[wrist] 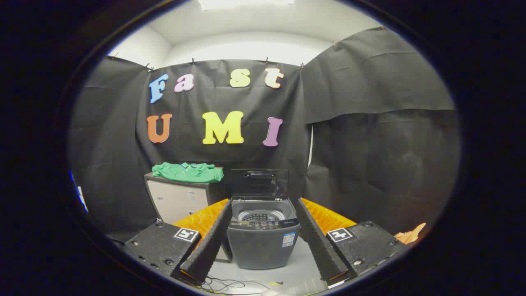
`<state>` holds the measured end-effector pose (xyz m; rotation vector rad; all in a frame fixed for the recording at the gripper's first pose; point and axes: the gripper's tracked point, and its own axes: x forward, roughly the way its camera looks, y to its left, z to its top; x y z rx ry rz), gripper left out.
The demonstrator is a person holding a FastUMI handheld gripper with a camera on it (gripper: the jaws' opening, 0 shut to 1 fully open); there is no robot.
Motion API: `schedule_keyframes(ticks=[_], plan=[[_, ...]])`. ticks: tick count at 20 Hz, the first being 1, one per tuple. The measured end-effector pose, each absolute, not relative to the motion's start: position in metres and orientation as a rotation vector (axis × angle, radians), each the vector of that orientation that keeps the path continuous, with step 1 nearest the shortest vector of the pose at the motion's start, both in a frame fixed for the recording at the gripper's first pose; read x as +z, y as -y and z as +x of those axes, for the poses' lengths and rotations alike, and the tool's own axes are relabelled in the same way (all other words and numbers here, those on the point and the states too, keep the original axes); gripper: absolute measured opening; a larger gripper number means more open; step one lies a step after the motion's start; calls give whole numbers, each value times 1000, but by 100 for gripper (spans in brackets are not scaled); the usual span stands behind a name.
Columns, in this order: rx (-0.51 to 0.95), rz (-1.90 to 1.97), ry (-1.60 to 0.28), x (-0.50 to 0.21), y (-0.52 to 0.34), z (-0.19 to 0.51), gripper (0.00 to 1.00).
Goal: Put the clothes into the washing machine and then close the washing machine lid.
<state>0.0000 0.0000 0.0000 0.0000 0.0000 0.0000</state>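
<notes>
Looking forward along our gripper [263,250], we see its two fingers [207,242] spread wide apart, released, with nothing pressed between them. Framed in the gap between them, a little way ahead on the pale floor [296,275], stands the washing machine [263,238] — a small dark top-loader at twelve o'clock from the fingertips. Its lid [259,183] is raised and leans back upright against the black booth wall, so the round drum opening [257,214] is exposed, with the control panel [263,224] across the front edge just below it.

The clothes — a green garment [188,172] lying crumpled in a loose heap — sit on top of a low cabinet [178,199] with pale drawer fronts, at about ten o'clock from the washer and just beside its left side. The garment is well beyond the left finger and apart from the machine; nothing touches it.

Some loose dark cables [224,283] trail on the floor near the fingers, at six o'clock from the washer.
</notes>
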Motion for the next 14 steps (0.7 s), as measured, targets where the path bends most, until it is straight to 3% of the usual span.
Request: schedule_keyframes(ticks=[14], plan=[[-17,-4,-1,31,-22,32,99]])
